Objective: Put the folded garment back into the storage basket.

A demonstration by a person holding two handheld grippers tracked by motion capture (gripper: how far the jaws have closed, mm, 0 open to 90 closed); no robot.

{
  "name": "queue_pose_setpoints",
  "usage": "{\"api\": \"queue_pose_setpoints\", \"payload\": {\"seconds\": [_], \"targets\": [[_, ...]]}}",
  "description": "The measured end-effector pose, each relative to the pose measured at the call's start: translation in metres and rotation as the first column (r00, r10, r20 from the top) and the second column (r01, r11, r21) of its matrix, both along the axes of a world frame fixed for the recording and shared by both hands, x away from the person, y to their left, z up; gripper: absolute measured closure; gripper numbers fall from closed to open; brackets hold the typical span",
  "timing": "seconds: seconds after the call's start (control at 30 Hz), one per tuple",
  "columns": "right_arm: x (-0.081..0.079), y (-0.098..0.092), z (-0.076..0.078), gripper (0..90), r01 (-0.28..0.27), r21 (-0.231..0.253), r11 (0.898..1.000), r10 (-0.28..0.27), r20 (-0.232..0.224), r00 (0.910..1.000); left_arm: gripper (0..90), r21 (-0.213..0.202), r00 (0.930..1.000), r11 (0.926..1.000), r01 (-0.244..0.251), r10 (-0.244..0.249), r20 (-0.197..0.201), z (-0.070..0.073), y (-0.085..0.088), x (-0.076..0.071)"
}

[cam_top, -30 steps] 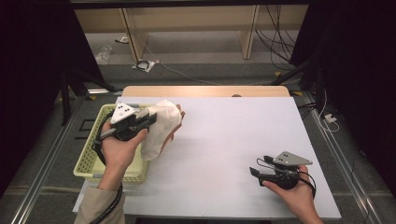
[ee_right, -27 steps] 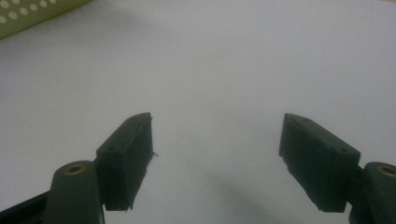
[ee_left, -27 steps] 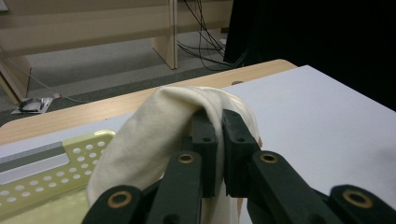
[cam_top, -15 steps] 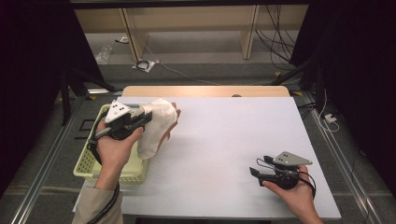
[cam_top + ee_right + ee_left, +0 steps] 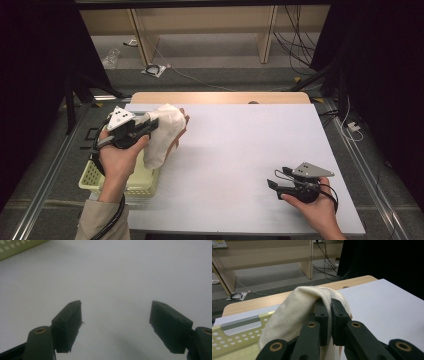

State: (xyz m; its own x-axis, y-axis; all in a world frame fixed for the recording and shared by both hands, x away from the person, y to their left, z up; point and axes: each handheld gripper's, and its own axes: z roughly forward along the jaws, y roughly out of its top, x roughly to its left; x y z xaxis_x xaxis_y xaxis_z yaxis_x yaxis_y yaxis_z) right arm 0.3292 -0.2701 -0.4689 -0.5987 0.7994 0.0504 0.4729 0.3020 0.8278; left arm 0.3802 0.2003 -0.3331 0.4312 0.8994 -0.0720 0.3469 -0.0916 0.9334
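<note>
High view puts your left gripper (image 5: pixel 152 122) raised over the left side of the white table (image 5: pixel 240 150), its jaws pinched tight on a cream cloth (image 5: pixel 162 132) that drapes down from them and hangs above the table's left edge. Part of the cloth's lower end sits over the near corner of the pale yellow perforated basket (image 5: pixel 95 177), which stands at the table's left side under your forearm; whether the cloth touches the basket you cannot tell from here. Left gripper view confirms the grip: the two black jaws stand almost together with a fold of the cloth (image 5: pixel 297 307) caught between them and bulging over their tips, the basket rim (image 5: pixel 234 335) just beside and below. Your right gripper (image 5: pixel 277 182) rests low near the table's near right corner, well apart from the cloth. Right gripper view shows its jaws spread wide with bare table surface (image 5: pixel 115 277) between them and nothing held.
</note>
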Motion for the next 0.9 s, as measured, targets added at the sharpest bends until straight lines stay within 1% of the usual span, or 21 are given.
{"api": "queue_pose_setpoints", "payload": {"seconds": [0.9], "targets": [[0.000,0.001,-0.001,26.6,-0.001,0.004,1.000,0.001,-0.002,1.0000,84.5,-0.001,0.9993,0.9993,-0.039,0.039,-0.001,0.000,0.011,0.001]]}}
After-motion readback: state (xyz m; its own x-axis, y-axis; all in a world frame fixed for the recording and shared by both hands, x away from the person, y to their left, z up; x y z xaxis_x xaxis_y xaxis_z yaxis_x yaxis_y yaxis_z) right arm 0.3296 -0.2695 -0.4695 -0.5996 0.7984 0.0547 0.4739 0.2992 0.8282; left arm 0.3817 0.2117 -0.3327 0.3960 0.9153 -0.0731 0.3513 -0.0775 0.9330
